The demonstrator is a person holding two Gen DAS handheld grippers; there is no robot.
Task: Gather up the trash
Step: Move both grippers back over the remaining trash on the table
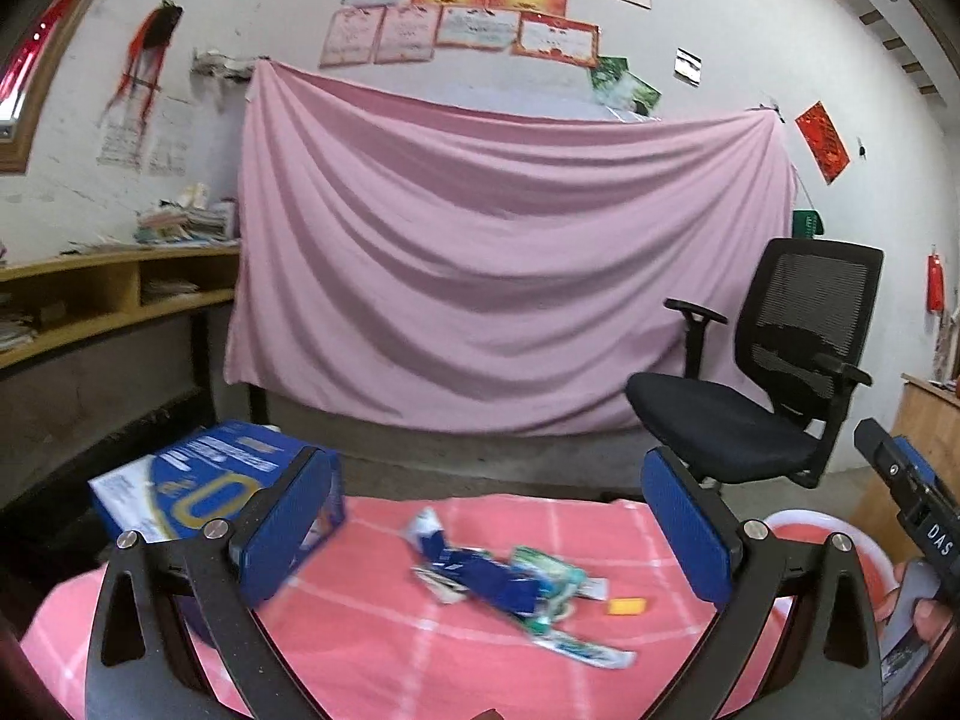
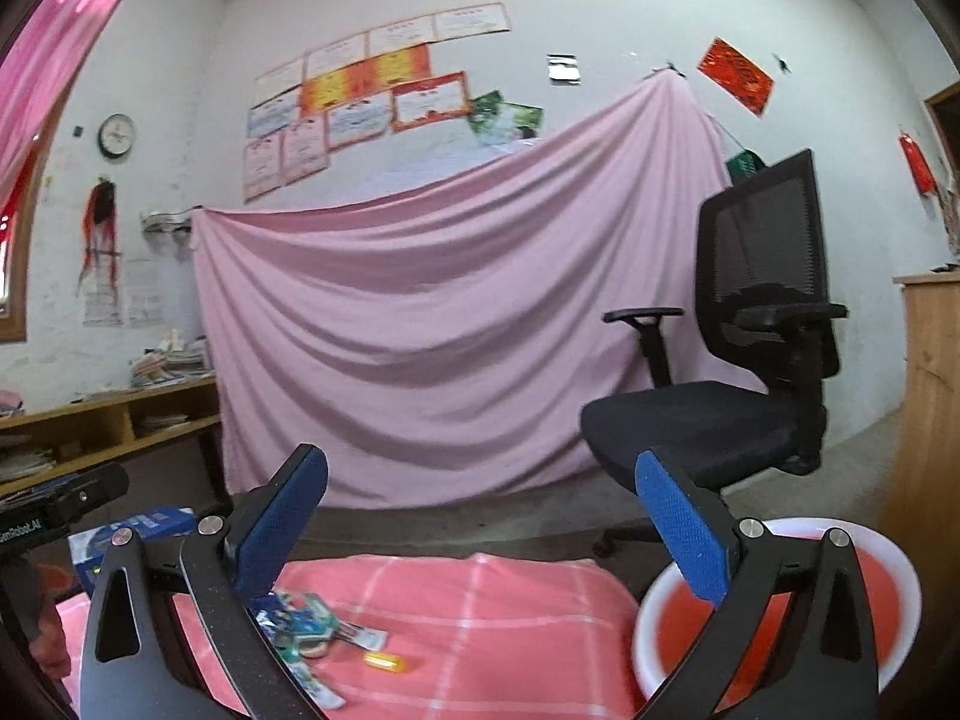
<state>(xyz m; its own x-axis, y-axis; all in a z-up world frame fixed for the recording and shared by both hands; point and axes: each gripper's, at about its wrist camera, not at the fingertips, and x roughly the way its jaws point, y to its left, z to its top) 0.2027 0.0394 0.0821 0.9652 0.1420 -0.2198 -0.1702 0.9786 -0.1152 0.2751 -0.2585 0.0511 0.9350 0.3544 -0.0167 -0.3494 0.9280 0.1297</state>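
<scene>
Blue-padded left claw (image 1: 489, 531) spread wide (empty) above wrappers (image 1: 510, 582).

We are seeing glossy crumpled foil wrappers (image 1: 510, 582) lying on a matt checked cloth (image 1: 420, 648), beside a smooth plastic basin (image 2: 900, 570).

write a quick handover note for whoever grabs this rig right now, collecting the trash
Left tool: open, holding nothing.
Right tool: open, holding nothing.
Trash: a pile of crumpled wrappers and a small yellow piece lie on the pink checked cloth. A blue box sits at the cloth's left edge.
Bin: the white basin stands at the right, beside the cloth; nothing shows inside it.
Done: nothing visibly collected.
Left: move the wrappers and the yellow piece into the basin.
</scene>
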